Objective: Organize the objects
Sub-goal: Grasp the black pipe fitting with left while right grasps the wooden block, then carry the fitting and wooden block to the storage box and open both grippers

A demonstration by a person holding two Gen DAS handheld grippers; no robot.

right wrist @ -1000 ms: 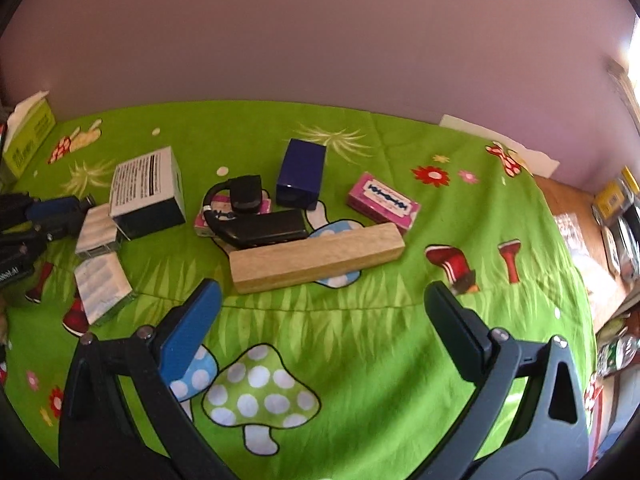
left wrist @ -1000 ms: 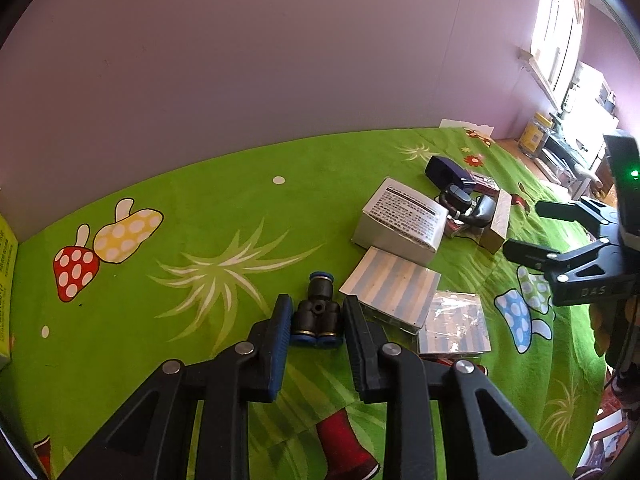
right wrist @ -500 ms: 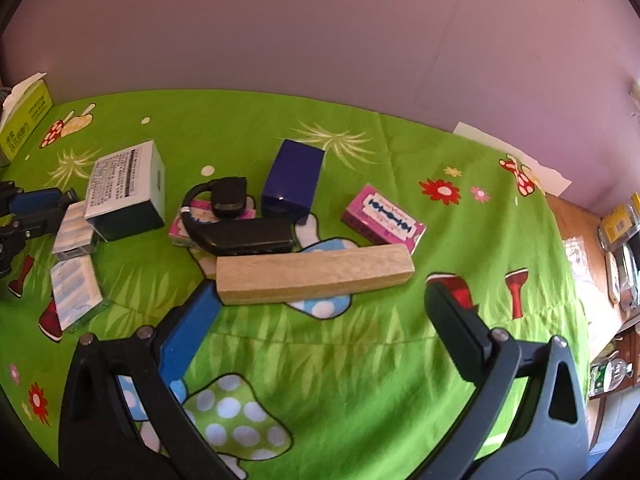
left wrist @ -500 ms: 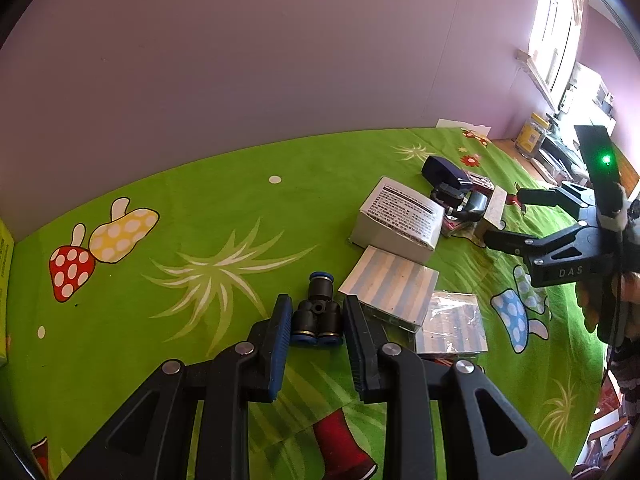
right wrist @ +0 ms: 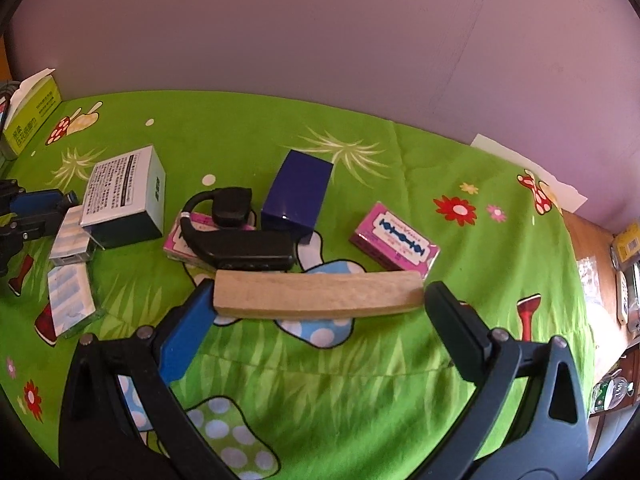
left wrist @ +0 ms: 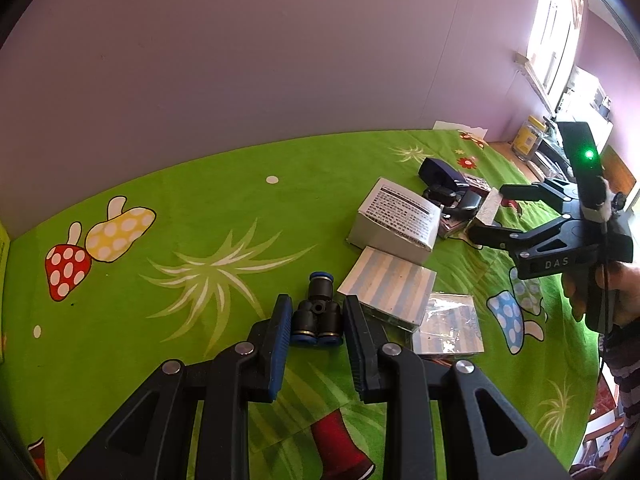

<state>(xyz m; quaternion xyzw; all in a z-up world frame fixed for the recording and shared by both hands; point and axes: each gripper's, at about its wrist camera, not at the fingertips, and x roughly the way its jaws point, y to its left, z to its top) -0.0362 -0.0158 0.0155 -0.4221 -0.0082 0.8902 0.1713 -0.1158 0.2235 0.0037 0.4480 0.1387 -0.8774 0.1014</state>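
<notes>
My left gripper [left wrist: 316, 312] is shut on a black Y-shaped tube fitting [left wrist: 318, 312] with blue rings, low over the green cloth. My right gripper [right wrist: 320, 300] is open wide, its fingertips at either end of a long wooden block [right wrist: 318, 294] lying crosswise on the cloth. The right gripper also shows in the left wrist view [left wrist: 492, 216], beside the block's end [left wrist: 490, 210]. The left gripper shows at the far left of the right wrist view [right wrist: 40, 210].
Behind the block lie a black earpiece device [right wrist: 240, 236], a dark blue box [right wrist: 298, 196], two pink razor-blade packs [right wrist: 394, 242], a white labelled box [right wrist: 122, 196] and two striped packets [right wrist: 70, 296]. A yellow-green box [right wrist: 32, 120] stands far left. The purple wall is close behind.
My right gripper has moved forward and down until its open fingertips flank the wooden block. My left gripper has stayed put with the fitting in it.
</notes>
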